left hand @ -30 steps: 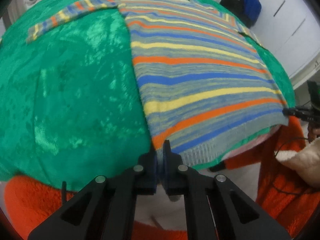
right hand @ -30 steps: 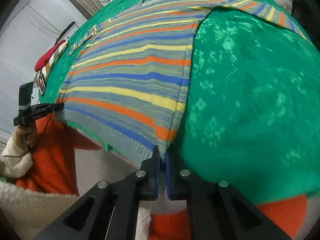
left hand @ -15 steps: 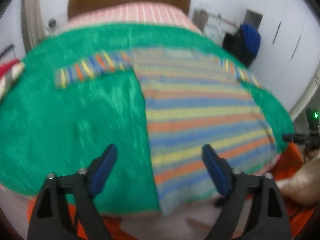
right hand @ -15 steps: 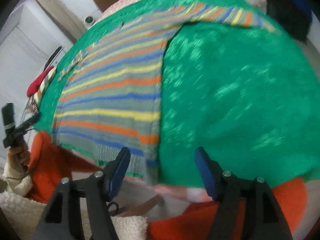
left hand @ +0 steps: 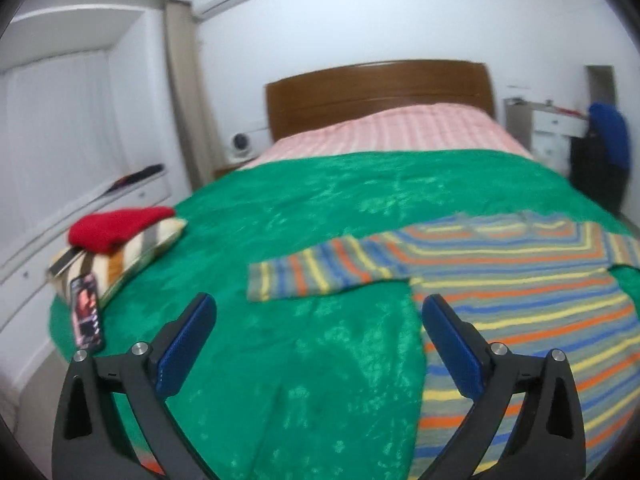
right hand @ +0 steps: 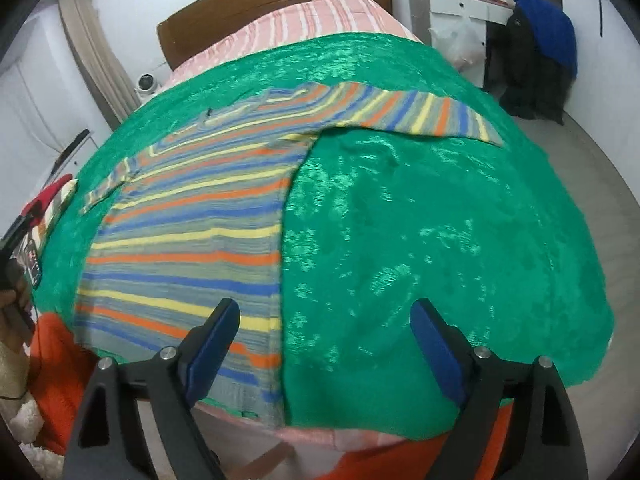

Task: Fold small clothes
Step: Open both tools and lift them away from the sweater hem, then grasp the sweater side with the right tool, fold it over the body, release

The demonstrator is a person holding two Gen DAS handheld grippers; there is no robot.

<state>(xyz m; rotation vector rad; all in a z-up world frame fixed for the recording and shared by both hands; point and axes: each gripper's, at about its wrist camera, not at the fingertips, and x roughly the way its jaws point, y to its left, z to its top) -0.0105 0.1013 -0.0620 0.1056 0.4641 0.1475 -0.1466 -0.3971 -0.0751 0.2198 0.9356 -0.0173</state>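
A sweater striped in blue, orange, yellow and grey lies flat on the green blanket, its sleeve stretched out to the left. My left gripper hovers above the blanket at the sweater's left edge; its jaws are opening wide and nothing is between them. In the right wrist view the sweater fills the left half of the blanket, and its other sleeve reaches right. My right gripper hangs over the sweater's near right hem corner, jaws opening and holding nothing.
A red garment rests on a striped cushion at the blanket's left edge, with a phone beside it. The wooden headboard stands at the far end. A blue garment hangs at the right. An orange fleece shows low at the left.
Both grippers were shut on the sweater's near hem corners; they let go, opened wide and lifted, tipping up toward the headboard. The sweater stays spread on the blanket.
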